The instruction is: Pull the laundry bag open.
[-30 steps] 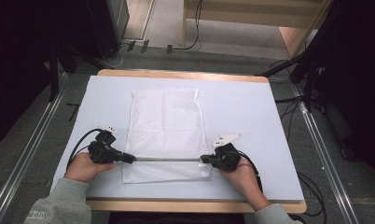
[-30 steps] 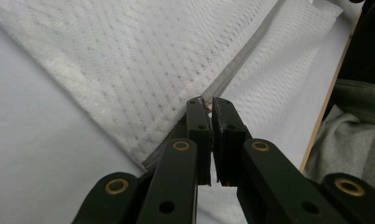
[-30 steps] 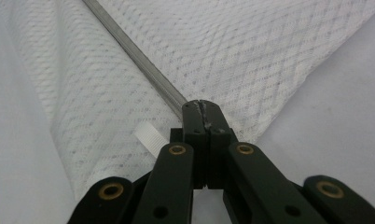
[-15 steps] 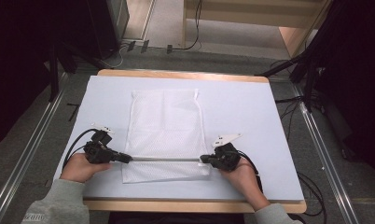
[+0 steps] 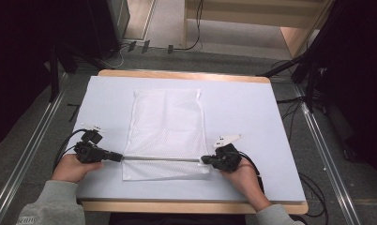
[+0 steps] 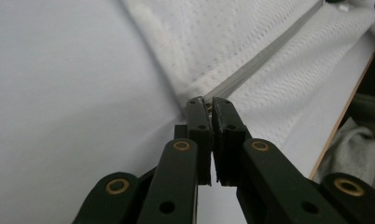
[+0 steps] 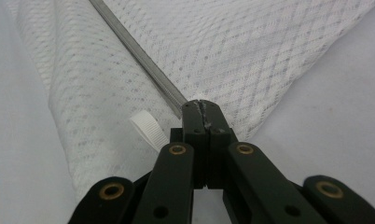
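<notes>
A white mesh bag (image 5: 165, 126) lies flat in the middle of the table. A grey zipper (image 5: 161, 159) runs across it near its front edge. My left gripper (image 5: 120, 157) is shut on the zipper's left end at the bag's edge; in the left gripper view the jaws (image 6: 208, 100) pinch the end of the zipper (image 6: 260, 58). My right gripper (image 5: 203, 160) is shut on the zipper's right end. In the right gripper view its closed jaws (image 7: 199, 103) clamp the zipper (image 7: 139, 56) beside a small white ribbon loop (image 7: 148, 128). The zipper is stretched straight between them.
A white mat (image 5: 243, 112) covers the wooden table (image 5: 186, 75). Both hands rest near the front edge, cables trailing behind the grippers. Dark stands and cables are on the floor around the table. A grey sleeve (image 6: 358, 140) shows in the left gripper view.
My left gripper has slid left along the zipper line to the bag's left edge. The right gripper and the bag have stayed in place.
</notes>
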`<state>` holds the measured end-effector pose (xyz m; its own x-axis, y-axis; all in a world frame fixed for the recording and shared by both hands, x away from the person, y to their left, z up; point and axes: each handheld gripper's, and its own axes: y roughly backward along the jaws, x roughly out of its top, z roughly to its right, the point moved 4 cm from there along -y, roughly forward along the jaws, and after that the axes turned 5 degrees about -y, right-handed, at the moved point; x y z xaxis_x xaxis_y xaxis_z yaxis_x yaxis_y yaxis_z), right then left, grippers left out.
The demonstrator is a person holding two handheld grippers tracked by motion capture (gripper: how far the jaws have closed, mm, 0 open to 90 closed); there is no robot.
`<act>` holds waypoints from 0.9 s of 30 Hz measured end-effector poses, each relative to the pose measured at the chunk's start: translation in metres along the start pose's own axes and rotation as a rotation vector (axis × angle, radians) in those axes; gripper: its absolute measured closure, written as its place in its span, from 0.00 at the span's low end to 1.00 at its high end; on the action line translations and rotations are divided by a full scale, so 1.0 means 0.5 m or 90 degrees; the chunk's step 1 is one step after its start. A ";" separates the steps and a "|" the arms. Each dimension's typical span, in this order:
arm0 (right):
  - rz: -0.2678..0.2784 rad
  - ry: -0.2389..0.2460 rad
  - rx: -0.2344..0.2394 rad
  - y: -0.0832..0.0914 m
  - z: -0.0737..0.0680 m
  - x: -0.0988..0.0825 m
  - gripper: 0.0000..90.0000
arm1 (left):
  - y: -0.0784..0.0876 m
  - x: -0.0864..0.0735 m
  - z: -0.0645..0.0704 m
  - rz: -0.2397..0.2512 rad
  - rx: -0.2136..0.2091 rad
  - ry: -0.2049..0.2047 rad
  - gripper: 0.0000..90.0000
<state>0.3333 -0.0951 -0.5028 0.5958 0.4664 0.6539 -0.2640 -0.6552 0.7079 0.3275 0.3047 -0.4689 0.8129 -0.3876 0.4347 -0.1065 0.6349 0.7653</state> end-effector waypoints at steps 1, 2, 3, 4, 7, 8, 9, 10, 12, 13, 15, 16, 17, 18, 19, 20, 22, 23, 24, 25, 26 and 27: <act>-0.002 0.000 -0.001 0.000 0.000 0.000 1.00 | -0.001 -0.001 0.000 -0.003 0.000 -0.006 0.98; -0.002 -0.001 -0.001 0.000 0.000 0.000 1.00 | -0.002 -0.001 0.000 -0.006 0.005 -0.011 0.98; 0.000 0.005 0.001 0.000 0.000 0.000 1.00 | -0.004 -0.001 0.002 -0.009 0.000 -0.013 0.98; -0.001 0.007 0.002 0.000 0.000 0.001 1.00 | -0.004 -0.002 0.002 -0.011 -0.003 -0.021 0.98; -0.004 0.010 0.008 0.001 0.002 0.001 1.00 | -0.006 -0.001 0.009 -0.005 0.000 -0.049 0.97; -0.006 0.004 0.015 0.001 0.003 0.002 1.00 | -0.008 0.000 0.012 -0.002 -0.002 -0.057 0.96; -0.009 0.001 0.018 0.001 0.004 0.004 1.00 | -0.009 0.001 0.014 0.002 -0.008 -0.067 0.95; -0.014 0.000 0.018 0.001 0.005 0.005 1.00 | -0.008 0.002 0.018 0.009 -0.008 -0.080 0.91; -0.022 -0.009 0.024 0.004 0.006 0.009 0.99 | -0.007 0.005 0.020 0.022 -0.015 -0.084 0.84; -0.020 -0.016 0.027 0.006 0.007 0.010 0.98 | -0.005 0.006 0.020 0.029 -0.012 -0.087 0.80; -0.005 -0.018 0.026 0.014 0.012 0.014 0.96 | -0.002 0.006 0.019 0.035 -0.011 -0.089 0.76; 0.001 -0.019 0.025 0.018 0.013 0.016 0.95 | 0.000 0.007 0.019 0.040 -0.006 -0.089 0.74; 0.012 -0.020 0.026 0.023 0.014 0.017 0.94 | 0.001 0.008 0.018 0.046 -0.001 -0.087 0.72; 0.018 -0.021 0.025 0.028 0.015 0.019 0.92 | 0.003 0.009 0.019 0.055 -0.005 -0.084 0.71; 0.024 -0.023 0.022 0.033 0.016 0.020 0.91 | 0.006 0.010 0.017 0.059 0.003 -0.087 0.69; 0.030 -0.022 0.019 0.037 0.018 0.021 0.89 | 0.008 0.012 0.016 0.069 0.006 -0.084 0.65; 0.040 -0.024 0.013 0.046 0.021 0.021 0.87 | 0.011 0.015 0.013 0.088 0.028 -0.085 0.60; 0.047 -0.019 0.011 0.050 0.023 0.022 0.85 | 0.013 0.017 0.012 0.094 0.042 -0.089 0.56; 0.052 -0.018 0.010 0.054 0.025 0.022 0.83 | 0.014 0.019 0.011 0.098 0.054 -0.093 0.55; 0.054 -0.022 0.006 0.059 0.027 0.021 0.81 | 0.014 0.020 0.010 0.102 0.062 -0.097 0.54; 0.058 -0.023 0.001 0.063 0.030 0.021 0.79 | 0.013 0.022 0.008 0.106 0.076 -0.100 0.51; 0.063 -0.023 -0.007 0.069 0.034 0.021 0.78 | 0.013 0.023 0.007 0.107 0.084 -0.102 0.50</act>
<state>0.3436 -0.1230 -0.4760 0.5935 0.3783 0.7104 -0.3302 -0.6905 0.6435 0.3340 0.3021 -0.4575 0.6781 -0.3911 0.6223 -0.3142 0.6111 0.7265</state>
